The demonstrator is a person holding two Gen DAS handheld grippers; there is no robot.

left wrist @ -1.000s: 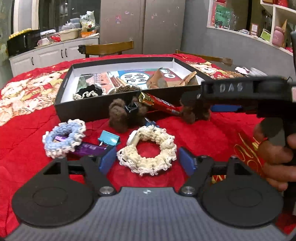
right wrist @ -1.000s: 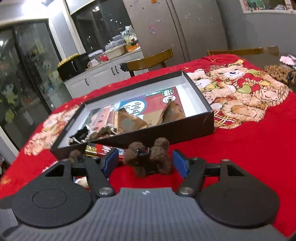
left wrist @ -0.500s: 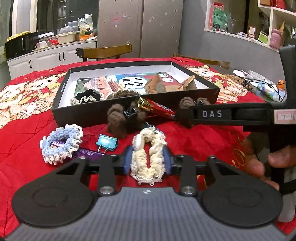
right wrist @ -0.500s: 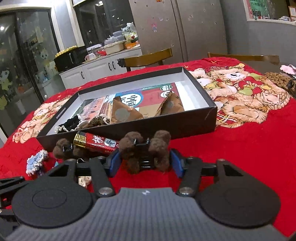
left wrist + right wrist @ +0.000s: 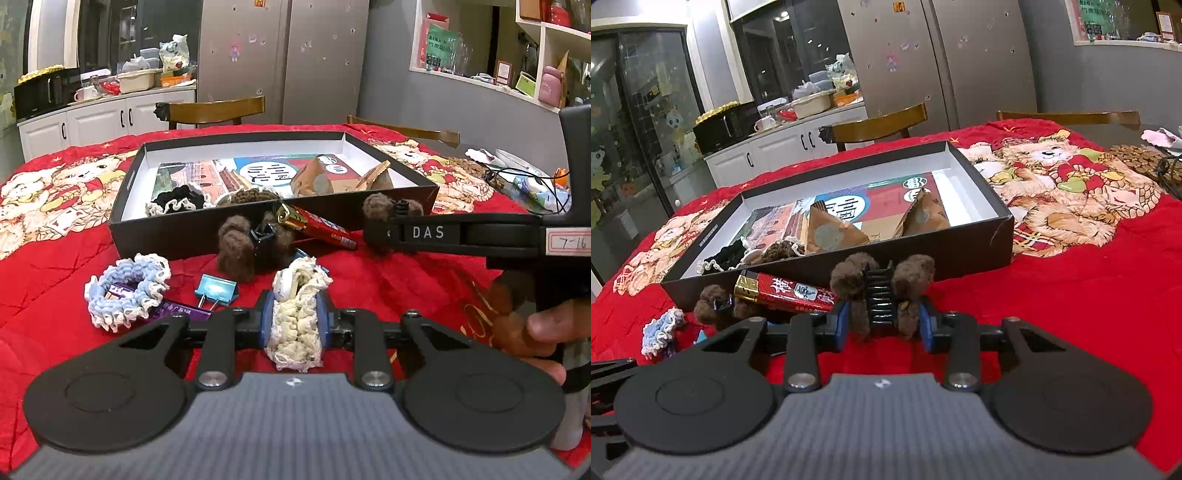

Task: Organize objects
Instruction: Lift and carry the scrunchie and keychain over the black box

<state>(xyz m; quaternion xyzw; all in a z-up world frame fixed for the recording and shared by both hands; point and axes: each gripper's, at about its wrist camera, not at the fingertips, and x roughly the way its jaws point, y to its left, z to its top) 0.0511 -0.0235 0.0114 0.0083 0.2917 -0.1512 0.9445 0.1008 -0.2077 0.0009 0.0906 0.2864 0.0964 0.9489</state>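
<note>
My left gripper [image 5: 293, 317] is shut on a cream crocheted scrunchie [image 5: 297, 325], squeezed flat between the blue pads, just above the red cloth. My right gripper [image 5: 882, 321] is shut on a brown fuzzy hair claw [image 5: 882, 291] with a black clip; it also shows in the left wrist view [image 5: 384, 218] under the right gripper's black body. A black open box [image 5: 236, 230] [image 5: 975, 247] stands behind, holding paper packets and dark scrunchies. A second brown fuzzy claw [image 5: 247, 245], a red snack bar [image 5: 317, 227] [image 5: 786, 291] and a blue scrunchie [image 5: 127, 291] lie in front of the box.
A teal binder clip [image 5: 216, 290] and a purple bar [image 5: 177, 312] lie beside the blue scrunchie. Cables and small items [image 5: 528, 184] lie at the table's far right. Wooden chairs [image 5: 218, 110] stand behind the table. The red bear-print cloth [image 5: 1089, 295] covers the table.
My left gripper closed on the cream scrunchie and squeezed it flat. My right gripper closed on the brown fuzzy claw and raised it slightly toward the box.
</note>
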